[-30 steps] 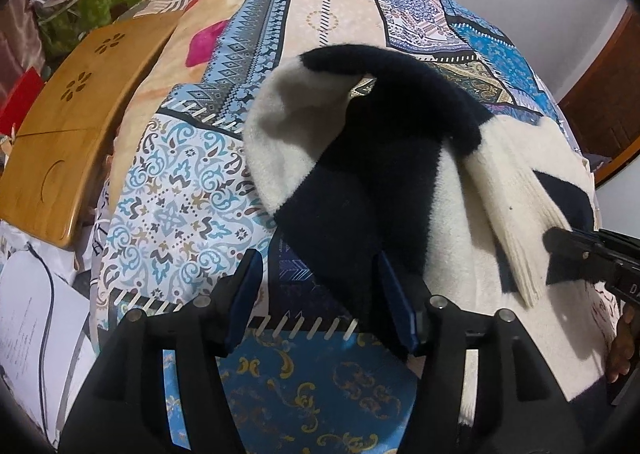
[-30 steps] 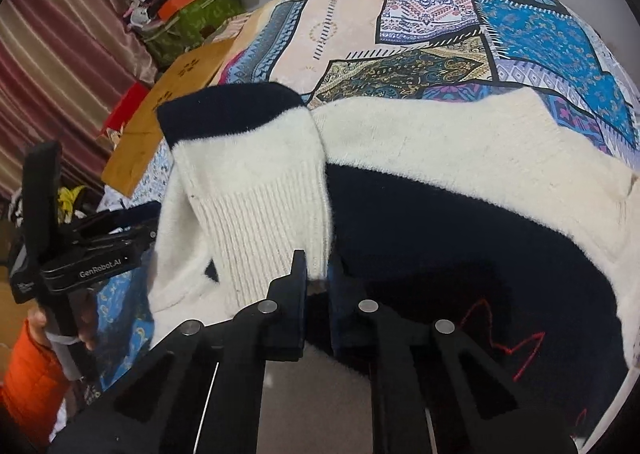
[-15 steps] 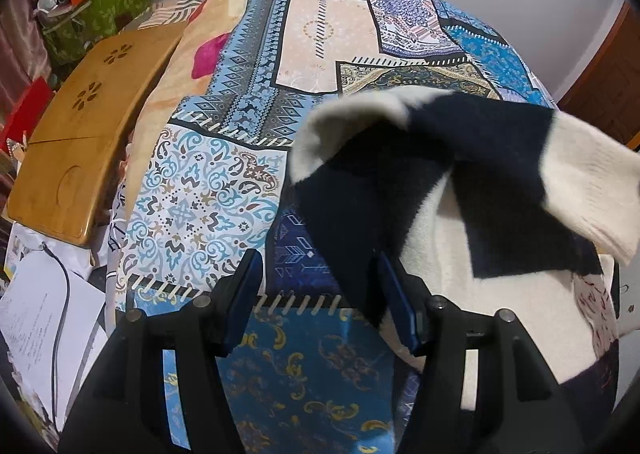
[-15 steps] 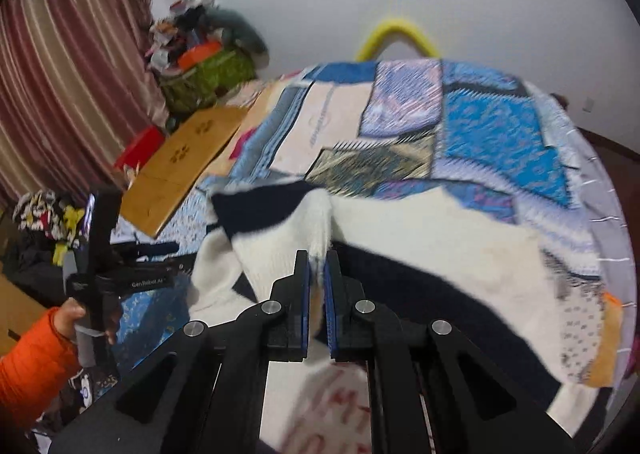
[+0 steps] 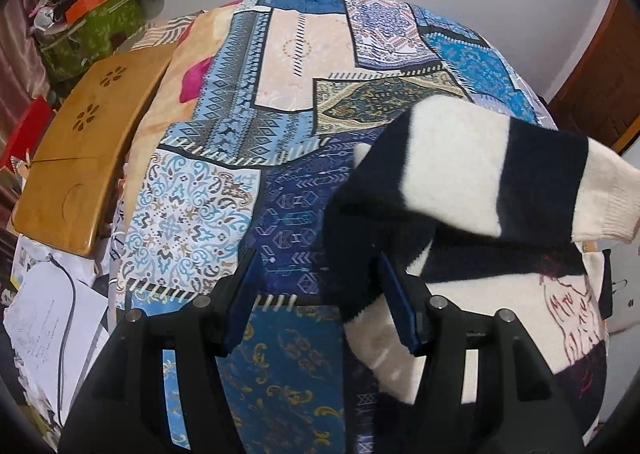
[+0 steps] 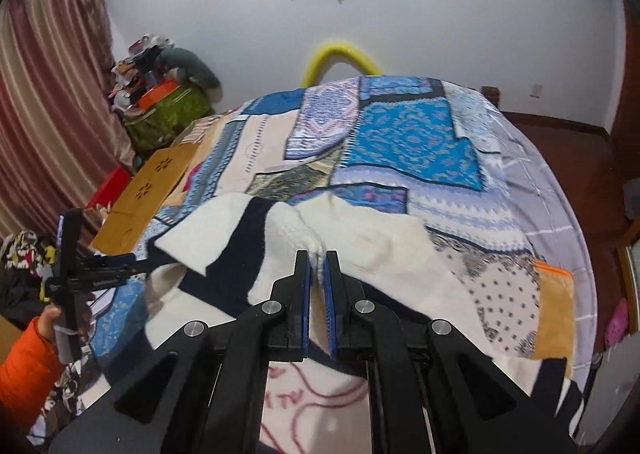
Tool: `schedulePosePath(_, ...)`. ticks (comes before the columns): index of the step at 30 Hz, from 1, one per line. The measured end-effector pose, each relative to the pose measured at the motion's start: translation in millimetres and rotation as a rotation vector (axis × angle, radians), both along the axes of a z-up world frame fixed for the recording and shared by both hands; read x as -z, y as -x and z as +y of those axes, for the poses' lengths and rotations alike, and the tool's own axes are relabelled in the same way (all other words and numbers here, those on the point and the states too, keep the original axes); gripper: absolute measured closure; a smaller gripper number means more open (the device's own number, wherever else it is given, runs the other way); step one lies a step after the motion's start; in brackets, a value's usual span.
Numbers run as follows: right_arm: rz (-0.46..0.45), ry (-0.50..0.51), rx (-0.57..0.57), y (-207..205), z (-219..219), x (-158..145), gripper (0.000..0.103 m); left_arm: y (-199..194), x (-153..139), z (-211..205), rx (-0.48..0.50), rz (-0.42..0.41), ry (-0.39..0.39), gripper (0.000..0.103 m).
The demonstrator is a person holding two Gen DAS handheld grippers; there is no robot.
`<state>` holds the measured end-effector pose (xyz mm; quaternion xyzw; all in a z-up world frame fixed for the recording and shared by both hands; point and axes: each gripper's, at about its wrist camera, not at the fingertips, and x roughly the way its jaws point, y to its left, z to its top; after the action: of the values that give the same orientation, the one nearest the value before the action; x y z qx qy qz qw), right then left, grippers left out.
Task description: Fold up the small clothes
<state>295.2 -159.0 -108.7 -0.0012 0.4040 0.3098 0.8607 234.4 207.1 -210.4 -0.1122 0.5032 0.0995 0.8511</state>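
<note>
A cream-and-navy striped sweater (image 6: 360, 238) lies across the near side of a bed, one sleeve (image 5: 492, 170) lifted clear of the patchwork bedspread (image 5: 280, 102) and drawn across the body of the garment. Your right tongs (image 6: 318, 258) are pinched tight on the cream cuff at the sleeve's end, a small tuft of knit showing between the blue pads. Your left tongs (image 5: 324, 294) stand about half open; a dark fold of the sweater hangs between them and lies against the right-hand pad, while the other pad is clear of it, over the bedspread. Red stitched lettering (image 5: 568, 318) shows on the sweater's front, just beside the left tongs. A wooden lap tray (image 5: 80, 150) lies beside the bed, papers (image 5: 44, 318) below it. Your orange sleeve (image 6: 24, 370) shows in the right wrist view, behind the left tongs' handle.
</note>
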Motion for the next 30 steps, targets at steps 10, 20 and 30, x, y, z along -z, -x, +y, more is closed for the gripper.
schedulePosePath(10,0.041,-0.064,0.186,-12.0,-87.3,2.0,0.097,2.9,1.1,-38.3,0.104,0.011,-0.024,0.038)
schedulePosePath(20,0.092,-0.068,0.29,-13.8,-131.7,19.2,0.097,7.2,30.0,-54.8,0.128,0.082,-0.078,0.038)
schedulePosePath(30,0.19,-0.041,0.386,-25.5,-156.7,56.5,0.097,18.5,15.3,-25.7,0.003,0.018,-0.065,0.037)
